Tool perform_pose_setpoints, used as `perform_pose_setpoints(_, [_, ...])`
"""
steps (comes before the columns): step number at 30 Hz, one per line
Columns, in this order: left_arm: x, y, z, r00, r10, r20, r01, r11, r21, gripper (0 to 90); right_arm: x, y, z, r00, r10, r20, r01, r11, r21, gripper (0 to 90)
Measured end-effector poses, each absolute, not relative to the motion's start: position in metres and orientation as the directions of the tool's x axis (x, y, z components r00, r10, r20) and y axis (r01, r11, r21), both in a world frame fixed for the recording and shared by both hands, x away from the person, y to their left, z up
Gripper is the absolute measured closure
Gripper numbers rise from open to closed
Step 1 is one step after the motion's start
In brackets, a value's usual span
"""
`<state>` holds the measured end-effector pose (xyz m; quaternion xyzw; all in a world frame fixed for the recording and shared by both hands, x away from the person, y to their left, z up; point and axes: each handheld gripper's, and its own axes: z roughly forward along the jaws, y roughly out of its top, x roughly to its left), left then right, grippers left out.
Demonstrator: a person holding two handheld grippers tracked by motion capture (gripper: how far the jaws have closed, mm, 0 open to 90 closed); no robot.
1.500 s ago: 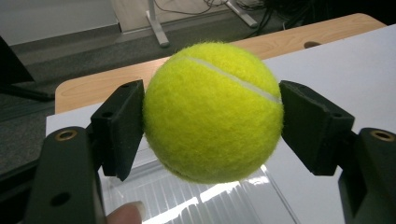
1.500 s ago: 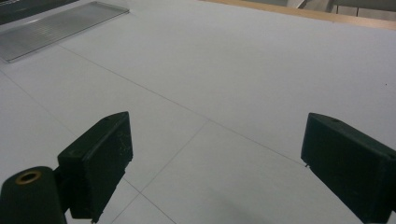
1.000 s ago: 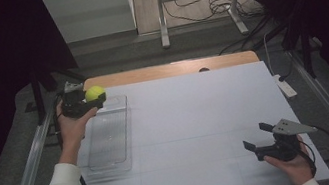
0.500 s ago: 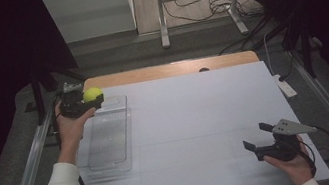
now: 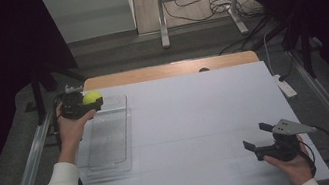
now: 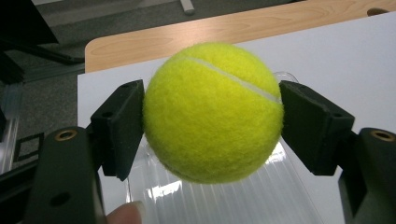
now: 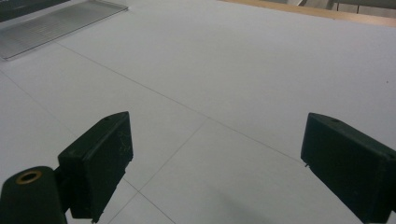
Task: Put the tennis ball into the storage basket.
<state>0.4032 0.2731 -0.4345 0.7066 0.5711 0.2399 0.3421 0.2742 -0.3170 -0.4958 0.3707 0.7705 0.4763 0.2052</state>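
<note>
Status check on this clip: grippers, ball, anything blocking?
Left gripper shut on ball, above tray's far end. Right gripper open, empty, near table's front. Nothing blocking.

High view overhead, facing forward; gripper views close, sharing tray (image 5: 108, 132).

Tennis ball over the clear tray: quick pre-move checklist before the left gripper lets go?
1. Grip: tennis ball clamped between both pads of the left gripper: ok.
2. Position: in the high view the ball sits over the far end of the clear tray: ok.
3. Tray interior: ribbed floor under the ball looks free of other items: ok.
4. Height above the tray floor: cannot tell.
5. Right gripper: jaws open, holding nothing, at the near right of the white table, far from the tray: ok.
</note>
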Motion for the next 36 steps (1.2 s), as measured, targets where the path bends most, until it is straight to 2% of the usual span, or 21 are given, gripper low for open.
perform_pose_setpoints(36, [0.412,0.271,-0.457,0.237,0.971,-0.042,0.708,-0.143,0.692,27.2,0.275,-0.318,-0.496,-0.642,0.766,0.037,0.375,0.272,0.886,9.3])
